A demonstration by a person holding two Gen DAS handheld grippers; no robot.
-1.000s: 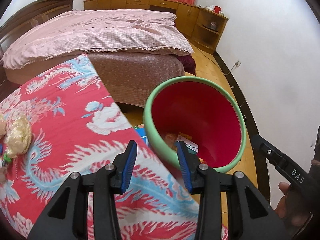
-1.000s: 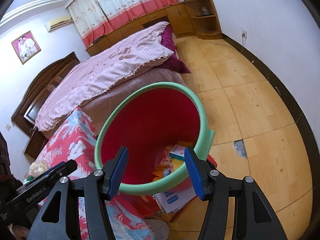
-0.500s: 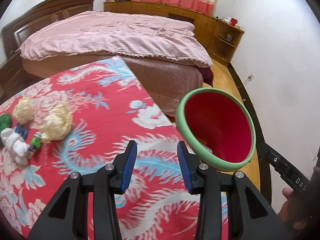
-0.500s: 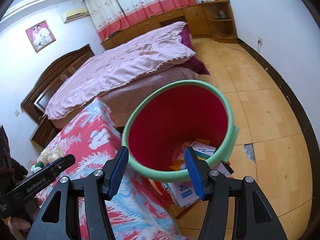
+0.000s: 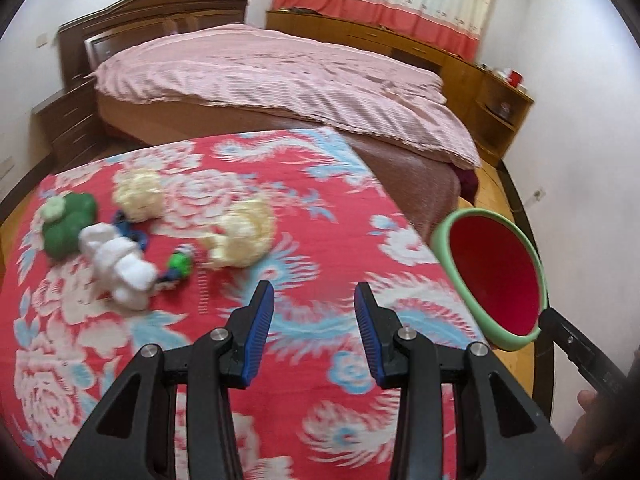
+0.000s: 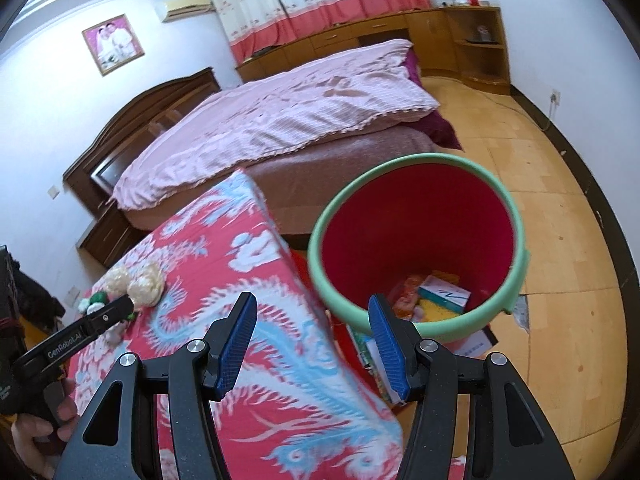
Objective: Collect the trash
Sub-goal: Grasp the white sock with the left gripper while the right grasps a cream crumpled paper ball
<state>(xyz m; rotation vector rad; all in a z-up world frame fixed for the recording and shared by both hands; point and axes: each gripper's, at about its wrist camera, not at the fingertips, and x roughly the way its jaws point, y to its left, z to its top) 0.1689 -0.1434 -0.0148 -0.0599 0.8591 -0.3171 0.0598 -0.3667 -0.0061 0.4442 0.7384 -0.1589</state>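
Note:
A table under a red flowered cloth (image 5: 320, 240) (image 6: 224, 280) carries a small heap of trash: two crumpled yellowish wads (image 5: 244, 236) (image 5: 140, 196), a white crumpled tissue (image 5: 120, 264), a green lump (image 5: 68, 224) and small green and blue bits (image 5: 178, 264). The same heap (image 6: 136, 284) shows far left in the right wrist view. A red bin with a green rim (image 5: 496, 280) (image 6: 416, 240) stands on the floor beside the table, with packets inside. My left gripper (image 5: 315, 304) is open and empty above the cloth, right of the heap. My right gripper (image 6: 312, 320) is open and empty over the table's edge near the bin.
A bed with a pink cover (image 5: 280, 80) stands behind the table. Wooden cabinets (image 5: 460, 68) line the far wall. Booklets (image 6: 372, 360) lie on the wood floor (image 6: 560, 280) under the bin. The other gripper's black handle (image 5: 580, 352) sits at the right edge.
The left gripper has swung left from the bin to over the table, bringing the trash heap into view. The right gripper has drifted back and left, still facing the bin. Both stay open.

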